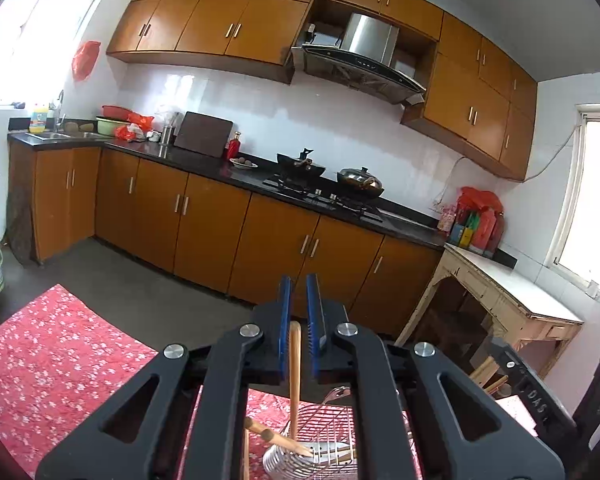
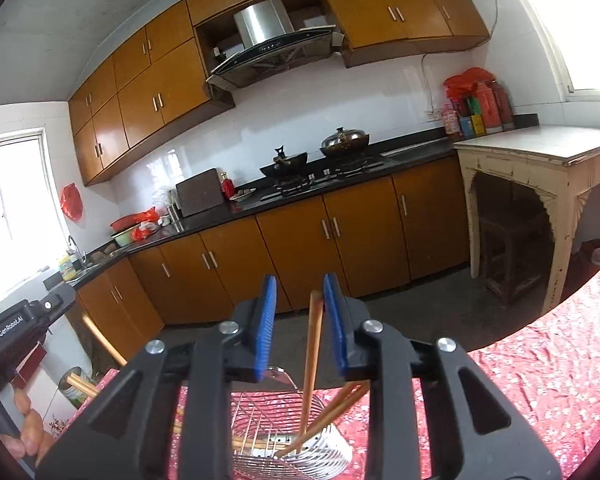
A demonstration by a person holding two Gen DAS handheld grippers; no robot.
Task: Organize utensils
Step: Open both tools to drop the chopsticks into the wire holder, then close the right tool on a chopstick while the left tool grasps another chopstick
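Left claw (image 1: pixel 300 312): I clench one wooden chopstick (image 1: pixel 295 360).
Right claw (image 2: pixel 300 312): released, chopsticks (image 2: pixel 313 344) loose between pads.
Wire basket (image 2: pixel 268 412): mostly hidden behind my arms.

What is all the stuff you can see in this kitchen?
Chopsticks: several, wooden, standing or leaning in the basket; one between each gripper's blue pads.
Basket: one, silver wire, on the tablecloth.
Tablecloth: one, red with flowers, in front.
Cupboards: many, orange-brown, above and below the counter.
Counter: one, black, along the wall.
Woks: two, dark, on the stove.
Hood: one, silver, over the stove.
Side table: one, cream, under the window.
Sink: one, in the far corner.
Left gripper: black with blue pads, shut on a chopstick.
Right gripper: same colours, open.
Hand: one, holding the left gripper's handle.
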